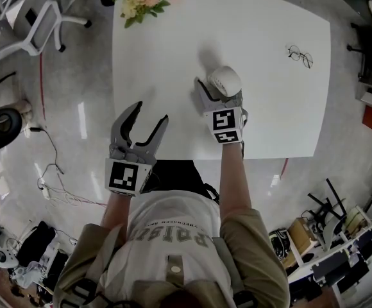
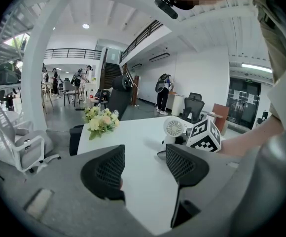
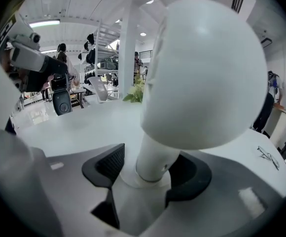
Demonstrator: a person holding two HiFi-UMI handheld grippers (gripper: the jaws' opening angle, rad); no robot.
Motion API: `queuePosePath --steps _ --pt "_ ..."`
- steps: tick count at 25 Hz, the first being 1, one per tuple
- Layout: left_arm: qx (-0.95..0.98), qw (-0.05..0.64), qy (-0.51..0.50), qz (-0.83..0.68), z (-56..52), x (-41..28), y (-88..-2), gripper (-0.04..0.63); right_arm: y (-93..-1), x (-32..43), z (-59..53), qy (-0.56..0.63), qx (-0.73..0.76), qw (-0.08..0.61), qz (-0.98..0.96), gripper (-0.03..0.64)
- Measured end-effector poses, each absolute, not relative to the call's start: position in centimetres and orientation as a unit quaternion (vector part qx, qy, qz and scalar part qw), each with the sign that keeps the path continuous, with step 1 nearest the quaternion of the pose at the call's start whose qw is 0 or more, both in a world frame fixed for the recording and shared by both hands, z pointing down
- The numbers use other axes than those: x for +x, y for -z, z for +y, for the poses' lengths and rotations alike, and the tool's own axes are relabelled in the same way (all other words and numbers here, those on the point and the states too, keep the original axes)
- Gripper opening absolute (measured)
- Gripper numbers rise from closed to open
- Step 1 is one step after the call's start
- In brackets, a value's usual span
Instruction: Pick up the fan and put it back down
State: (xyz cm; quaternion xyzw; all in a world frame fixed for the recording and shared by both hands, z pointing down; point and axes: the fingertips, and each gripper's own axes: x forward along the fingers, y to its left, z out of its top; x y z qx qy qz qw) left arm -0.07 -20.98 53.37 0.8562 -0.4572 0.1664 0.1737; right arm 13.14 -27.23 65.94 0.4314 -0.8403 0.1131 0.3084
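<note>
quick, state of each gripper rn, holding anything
Left gripper: open, nothing between its jaws.
Right gripper: open, jaws on either side of the fan stem, with a gap at one pad, not clamped.

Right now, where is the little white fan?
In the head view, the fan stands on the white table, right of middle, its stem between the open jaws of the right gripper; glasses lie farther right.

Fan point(image 1: 224, 81): small white desk model with a smooth domed head, short cylindrical neck and round base. Upright, apparently resting on the white table point(image 1: 269, 43), right of centre, toward the near edge. Grille shows from the left.
</note>
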Motion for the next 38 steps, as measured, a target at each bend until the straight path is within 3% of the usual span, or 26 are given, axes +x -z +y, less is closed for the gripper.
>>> queuePosePath --steps 15,38 --pt "0.854 0.167 -0.167 -0.464 -20.3 -1.0 -52.3 0.273 -62.4 16.0 -24.2 -0.139 0.489 0.24 -0.827 0.281" --pt "0.857 0.065 -0.098 -0.501 -18.5 -1.0 -39.8 0.273 -42.6 24.0 -14.2 -0.061 0.59 0.066 -0.803 0.285"
